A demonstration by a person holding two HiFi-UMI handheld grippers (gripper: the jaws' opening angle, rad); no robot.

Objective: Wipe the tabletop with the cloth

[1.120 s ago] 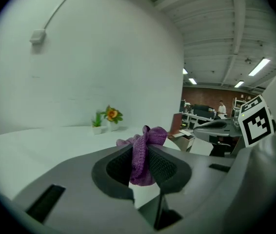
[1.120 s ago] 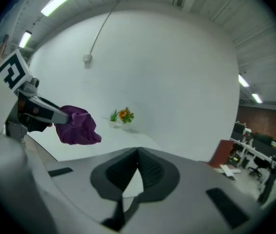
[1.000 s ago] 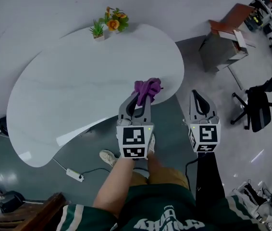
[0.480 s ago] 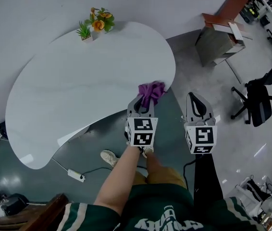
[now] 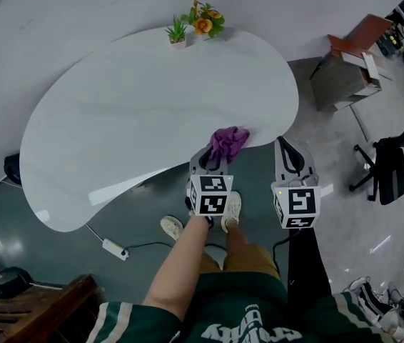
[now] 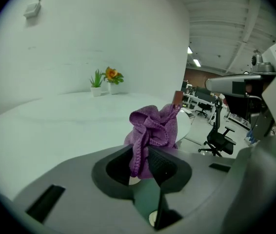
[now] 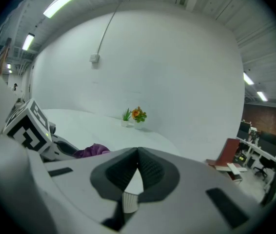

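A bunched purple cloth hangs in my left gripper, whose jaws are shut on it and have just been closing a little tighter. The cloth sits at the near edge of the white bean-shaped table; I cannot tell whether it touches the top. In the left gripper view the cloth sticks up out of the left gripper, with the tabletop beyond. My right gripper is shut and empty, over the floor just right of the table edge. The right gripper view shows the right gripper with its jaws together and the cloth at its left.
Two small potted plants stand at the table's far edge. A wooden cabinet and a black office chair are on the right. A power strip lies on the floor under the near edge, by the person's feet.
My left gripper has come down with the cloth to the table's near edge. The right gripper has shifted sideways but stays beside it, still shut.
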